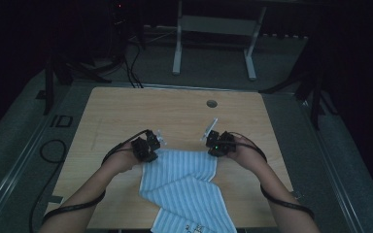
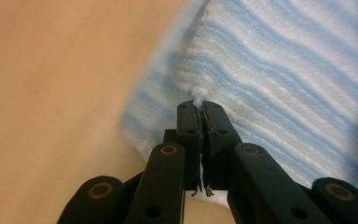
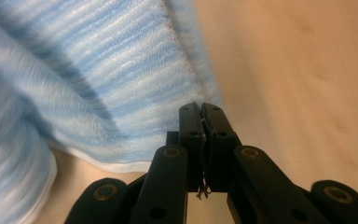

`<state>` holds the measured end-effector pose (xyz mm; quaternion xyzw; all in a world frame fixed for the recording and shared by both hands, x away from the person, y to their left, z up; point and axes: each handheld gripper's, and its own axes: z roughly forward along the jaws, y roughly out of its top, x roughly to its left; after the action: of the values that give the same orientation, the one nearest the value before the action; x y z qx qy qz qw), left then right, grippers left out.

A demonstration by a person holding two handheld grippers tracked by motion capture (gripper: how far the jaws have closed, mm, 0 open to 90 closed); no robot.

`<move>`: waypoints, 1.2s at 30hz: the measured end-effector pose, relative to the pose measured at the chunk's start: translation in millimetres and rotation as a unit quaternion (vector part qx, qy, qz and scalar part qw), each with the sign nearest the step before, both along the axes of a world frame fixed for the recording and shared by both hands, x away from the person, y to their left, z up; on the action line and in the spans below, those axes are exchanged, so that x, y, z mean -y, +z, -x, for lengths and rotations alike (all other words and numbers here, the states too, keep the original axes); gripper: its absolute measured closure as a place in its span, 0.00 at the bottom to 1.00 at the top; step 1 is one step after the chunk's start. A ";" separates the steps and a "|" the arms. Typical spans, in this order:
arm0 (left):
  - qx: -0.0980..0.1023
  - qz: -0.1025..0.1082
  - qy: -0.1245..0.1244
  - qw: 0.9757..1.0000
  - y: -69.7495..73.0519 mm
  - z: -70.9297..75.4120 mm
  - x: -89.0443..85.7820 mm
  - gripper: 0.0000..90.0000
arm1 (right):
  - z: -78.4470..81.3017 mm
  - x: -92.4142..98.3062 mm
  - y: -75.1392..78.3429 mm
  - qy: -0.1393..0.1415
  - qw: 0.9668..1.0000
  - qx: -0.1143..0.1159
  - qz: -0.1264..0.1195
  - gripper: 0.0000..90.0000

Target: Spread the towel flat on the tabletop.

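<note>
striped towel (image 1: 184,182) on table (image 1: 126,111), corners pinched by both hand-held grippers

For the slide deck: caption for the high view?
Both grippers, left and right, pinch the striped towel's far corners.

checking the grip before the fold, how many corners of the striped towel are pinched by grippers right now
2. The left gripper is shut on the far left corner of the striped towel; the right gripper is shut on its far right corner.
</note>
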<state>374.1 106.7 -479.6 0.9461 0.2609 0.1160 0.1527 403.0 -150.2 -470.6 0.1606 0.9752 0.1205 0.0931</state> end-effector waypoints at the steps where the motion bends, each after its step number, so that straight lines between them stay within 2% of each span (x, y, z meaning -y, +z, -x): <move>1: 0.002 0.008 0.004 1.000 6.4 -5.4 2.6 0.96 | -6.7 2.3 4.8 -0.008 1.000 0.006 0.002 0.97; 2: 0.011 0.009 0.004 1.000 14.1 -10.6 4.7 0.96 | -13.4 4.5 10.6 -0.018 1.000 0.013 0.000 0.97; 3: 0.023 0.016 0.014 1.000 21.6 -15.1 7.0 0.96 | -19.8 6.9 16.9 -0.025 0.999 0.020 -0.003 0.97; 5: 0.050 0.031 0.022 0.998 35.9 -25.8 10.2 0.96 | -32.7 11.9 30.1 -0.050 0.998 0.043 -0.011 0.97; 6: 0.063 0.034 0.034 0.997 40.1 -31.1 11.1 0.94 | -39.4 14.4 36.0 -0.063 0.996 0.052 -0.018 0.96; 7: 0.090 0.040 0.056 0.994 45.4 -39.9 11.7 0.92 | -44.7 16.4 40.0 -0.073 0.995 0.064 -0.020 0.95; 8: 0.098 0.044 0.067 0.992 47.4 -45.8 11.2 0.88 | -53.7 19.7 45.5 -0.097 0.992 0.081 -0.023 0.92; 9: 0.098 0.044 0.067 0.992 47.4 -45.8 11.2 0.83 | -53.7 19.7 45.5 -0.097 0.992 0.081 -0.023 0.92; 10: 0.088 0.068 0.090 0.990 47.7 -59.2 8.5 0.74 | -66.1 25.1 49.9 -0.128 0.988 0.082 -0.025 0.77; 12: 0.069 0.082 0.094 0.990 43.0 -61.8 6.9 0.69 | -69.7 28.6 49.3 -0.141 0.986 0.083 -0.022 0.73; 14: 0.048 0.100 0.086 0.990 36.2 -55.3 6.5 0.66 | -64.8 29.1 44.5 -0.132 0.989 0.068 -0.016 0.73; 17: 0.033 0.082 0.051 0.995 22.3 -37.7 11.1 0.65 | -45.9 24.7 29.0 -0.094 0.995 0.044 -0.002 0.75; 18: 0.025 0.075 0.037 0.996 17.2 -31.8 13.0 0.65 | -38.6 23.0 22.6 -0.085 0.996 0.039 0.007 0.75; 20: 0.015 0.060 0.023 0.998 8.5 -20.7 15.1 0.63 | -24.7 20.9 9.8 -0.071 0.997 0.023 0.009 0.76; 22: -0.001 0.066 0.014 0.998 2.0 -11.5 15.1 0.63 | -10.1 20.7 -1.0 -0.058 0.998 0.011 0.006 0.78; 24: -0.007 0.065 0.006 0.998 -5.3 -0.9 14.2 0.64 | 4.8 20.4 -10.9 -0.050 0.999 -0.006 0.005 0.78; 25: -0.014 0.057 -0.001 0.998 -10.7 6.1 13.6 0.65 | 10.6 20.5 -14.2 -0.043 0.999 -0.010 0.006 0.78; 26: -0.017 0.056 -0.008 0.998 -13.2 8.8 13.1 0.65 | 21.7 21.2 -20.0 -0.036 0.999 -0.019 0.001 0.80; 29: -0.024 0.054 -0.006 0.998 -23.9 13.9 13.2 0.64 | 36.8 23.4 -31.3 -0.027 0.999 -0.035 0.001 0.81; 31: -0.032 0.061 -0.002 0.998 -28.6 14.1 13.4 0.64 | 44.0 24.4 -38.4 -0.027 0.999 -0.041 0.008 0.81; 34: -0.038 0.049 -0.009 0.998 -35.9 13.6 16.2 0.64 | 49.2 27.2 -46.2 -0.026 0.999 -0.039 0.017 0.81; 36: -0.042 0.039 -0.010 0.998 -40.2 9.8 17.9 0.64 | 47.0 30.5 -47.1 -0.030 0.998 -0.047 0.009 0.81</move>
<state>364.3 88.8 -519.9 0.9460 0.2621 0.0643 0.1799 356.0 -180.6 -517.7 0.1947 0.9743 0.1009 0.0520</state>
